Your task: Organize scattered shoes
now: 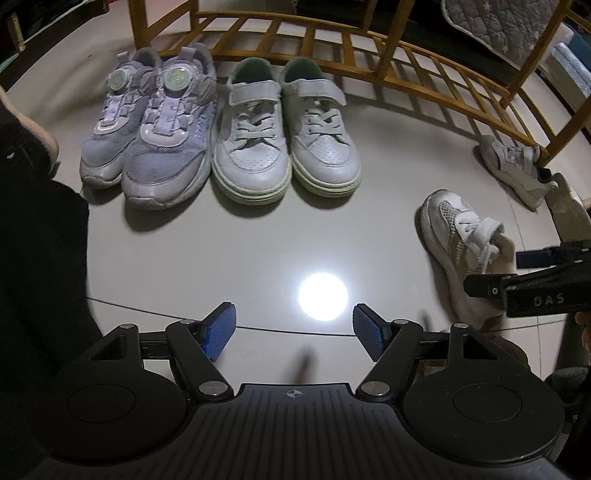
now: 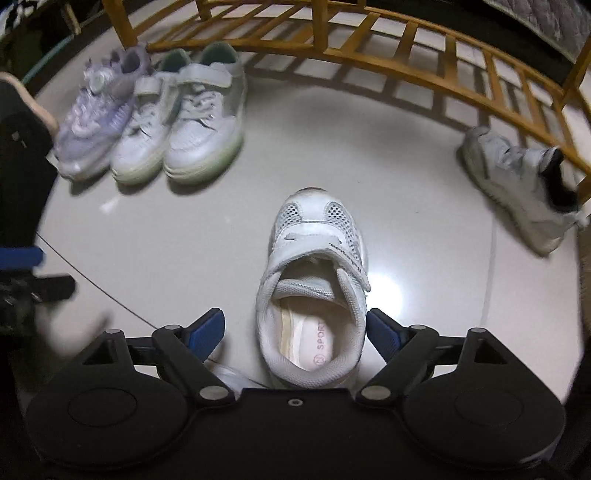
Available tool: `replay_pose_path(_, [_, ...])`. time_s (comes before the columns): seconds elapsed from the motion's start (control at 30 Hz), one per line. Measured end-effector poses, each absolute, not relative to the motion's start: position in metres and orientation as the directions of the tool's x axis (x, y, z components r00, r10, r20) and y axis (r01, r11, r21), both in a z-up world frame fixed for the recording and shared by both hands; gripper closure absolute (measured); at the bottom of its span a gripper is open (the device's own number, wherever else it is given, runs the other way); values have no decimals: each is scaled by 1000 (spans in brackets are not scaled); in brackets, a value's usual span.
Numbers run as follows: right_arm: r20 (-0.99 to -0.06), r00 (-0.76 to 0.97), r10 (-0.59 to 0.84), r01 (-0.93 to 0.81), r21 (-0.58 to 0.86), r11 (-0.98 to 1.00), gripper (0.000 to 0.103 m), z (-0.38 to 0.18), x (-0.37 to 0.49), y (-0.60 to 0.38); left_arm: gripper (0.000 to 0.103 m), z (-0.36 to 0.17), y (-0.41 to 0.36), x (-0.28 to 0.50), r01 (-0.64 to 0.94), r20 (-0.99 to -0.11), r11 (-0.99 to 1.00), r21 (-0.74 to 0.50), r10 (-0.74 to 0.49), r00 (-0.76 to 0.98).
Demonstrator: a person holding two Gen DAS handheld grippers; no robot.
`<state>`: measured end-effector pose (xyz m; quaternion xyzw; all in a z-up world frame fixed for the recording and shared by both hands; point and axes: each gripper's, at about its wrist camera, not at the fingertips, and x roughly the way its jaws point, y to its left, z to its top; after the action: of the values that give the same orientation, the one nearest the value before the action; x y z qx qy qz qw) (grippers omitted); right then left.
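A pair of lilac sneakers [image 1: 147,136] and a pair of white strap sneakers [image 1: 284,129] stand side by side on the tiled floor by a wooden rack. A small white mesh shoe [image 2: 314,288] lies alone, its heel between the open fingers of my right gripper [image 2: 295,334]; the right pad [image 2: 382,336] is at its side, the left pad is apart. That shoe shows in the left wrist view [image 1: 461,240], with the right gripper [image 1: 517,273] around its heel. Its mate [image 2: 517,184] lies by the rack. My left gripper [image 1: 294,332] is open and empty over bare floor.
A wooden slatted rack [image 1: 332,44] runs along the back. A quilted grey cloth [image 1: 509,22] hangs at the top right. A dark garment and a tan slipper edge [image 1: 33,122] are on the left. A lamp glare [image 1: 323,296] shines on the floor.
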<state>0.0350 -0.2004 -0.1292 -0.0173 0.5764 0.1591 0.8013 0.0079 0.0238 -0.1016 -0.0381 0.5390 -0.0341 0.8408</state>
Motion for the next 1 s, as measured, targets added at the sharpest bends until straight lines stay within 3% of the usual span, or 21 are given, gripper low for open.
replay_pose_path(0.17, [-916, 255, 309, -254, 245, 936, 33, -127, 34, -192, 32, -101, 25, 8, 16, -902, 994, -104, -101, 419])
replay_pose_path(0.43, [-881, 178, 438, -382, 348, 856, 25, -117, 17, -177, 32, -101, 32, 8, -11, -903, 995, -103, -89, 421])
replay_pose_path(0.83, [-958, 119, 262, -627, 132, 768, 21, -122, -28, -172, 32, -103, 8, 13, 40, -907, 993, -114, -120, 404])
replay_pose_path(1.0, [-963, 118, 244, -579, 133, 805, 21, -126, -26, -185, 32, -106, -11, 18, 69, -912, 992, -107, -125, 391])
